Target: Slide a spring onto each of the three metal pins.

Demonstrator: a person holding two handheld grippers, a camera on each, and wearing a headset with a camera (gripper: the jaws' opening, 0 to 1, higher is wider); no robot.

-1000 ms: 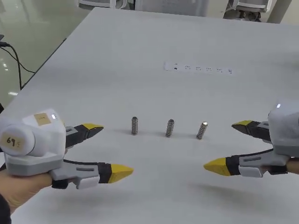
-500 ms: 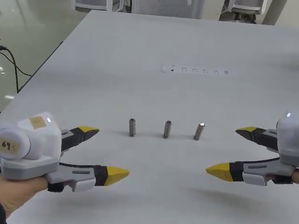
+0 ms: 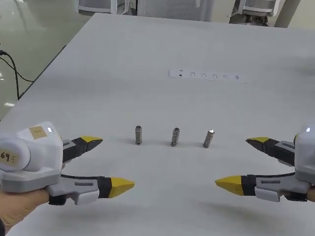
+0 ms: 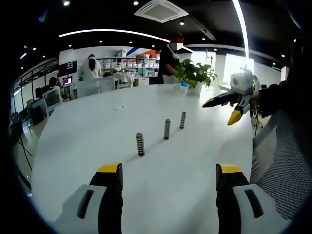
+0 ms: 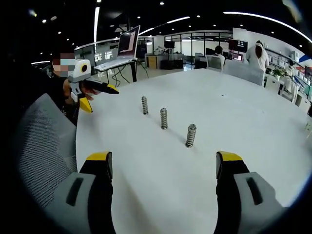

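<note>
Right now the left tongs [image 3: 112,163] are held with their jaws wide apart and nothing between them, low over the near left part of the white bench [image 3: 147,59]. The right tongs [image 3: 235,162] mirror them on the near right, jaws likewise spread and empty. The yellow tips of both pairs point inward toward each other, well apart. Between them and a little farther out, three springs stand on the bench in a row, apart from one another and from both tongs. The left spring [image 3: 138,135] and the middle spring [image 3: 175,137] stand upright. The right spring [image 3: 208,138] leans a little and shows a bright metal tip at its top. Farther back, a flat white power strip [image 3: 206,75] lies on the bench.
</note>
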